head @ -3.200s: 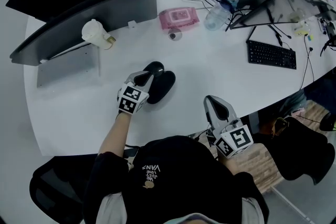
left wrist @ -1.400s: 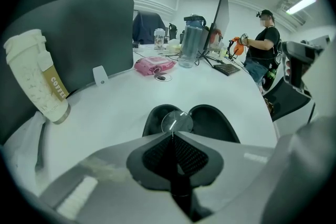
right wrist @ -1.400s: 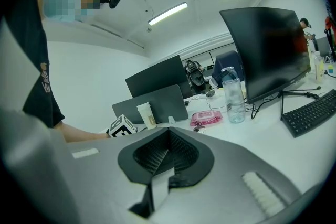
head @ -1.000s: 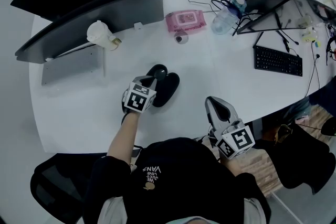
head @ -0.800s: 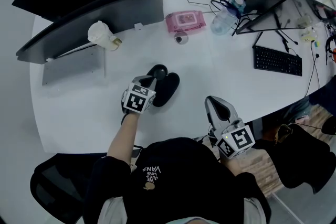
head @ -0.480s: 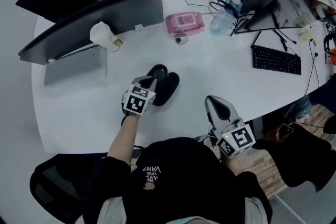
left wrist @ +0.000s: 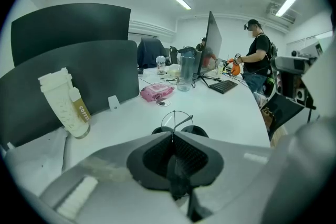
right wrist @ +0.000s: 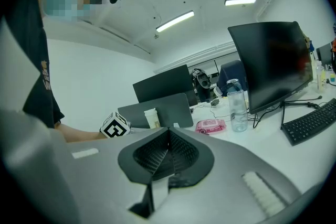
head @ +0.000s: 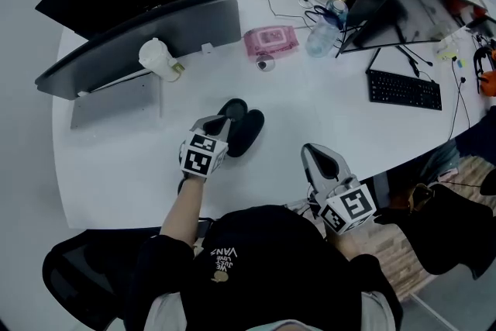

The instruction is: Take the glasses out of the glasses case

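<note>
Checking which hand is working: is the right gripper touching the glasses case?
Apart. The head view shows bare table between the right gripper and the glasses case.

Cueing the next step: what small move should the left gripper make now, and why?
Probably raise the left gripper a little, straight up. Its jaws are closed on the thin wire glasses, which hang just over the open black glasses case, not yet clear of it. The right gripper is shut, empty, off to the side.
</note>
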Available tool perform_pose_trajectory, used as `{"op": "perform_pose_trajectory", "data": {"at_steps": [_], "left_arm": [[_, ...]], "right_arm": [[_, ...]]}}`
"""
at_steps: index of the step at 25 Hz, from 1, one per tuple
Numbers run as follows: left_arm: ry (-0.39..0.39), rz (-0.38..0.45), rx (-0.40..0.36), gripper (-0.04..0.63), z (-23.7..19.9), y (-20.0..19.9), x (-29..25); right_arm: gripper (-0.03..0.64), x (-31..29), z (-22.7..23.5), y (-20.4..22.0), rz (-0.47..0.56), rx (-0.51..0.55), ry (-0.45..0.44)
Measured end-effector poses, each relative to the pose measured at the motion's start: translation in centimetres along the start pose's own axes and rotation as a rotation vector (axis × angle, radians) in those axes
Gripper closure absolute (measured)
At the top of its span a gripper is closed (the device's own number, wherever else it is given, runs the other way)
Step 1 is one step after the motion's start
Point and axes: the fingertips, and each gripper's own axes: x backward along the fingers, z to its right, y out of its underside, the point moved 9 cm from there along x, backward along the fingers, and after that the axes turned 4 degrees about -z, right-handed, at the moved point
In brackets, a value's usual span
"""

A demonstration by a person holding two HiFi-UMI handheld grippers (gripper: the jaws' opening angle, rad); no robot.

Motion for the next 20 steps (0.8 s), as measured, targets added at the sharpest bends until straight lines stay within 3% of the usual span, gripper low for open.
{"op": "perform_pose_trajectory", "data": {"at_steps": [20], "left_arm": [[-0.034, 0.144, -0.002, 0.586, 3.7, -0.7, 4.8]], "right_arm": [[0.615, 3.2, -1.0, 0.0, 0.038, 0.032, -0.03]]}}
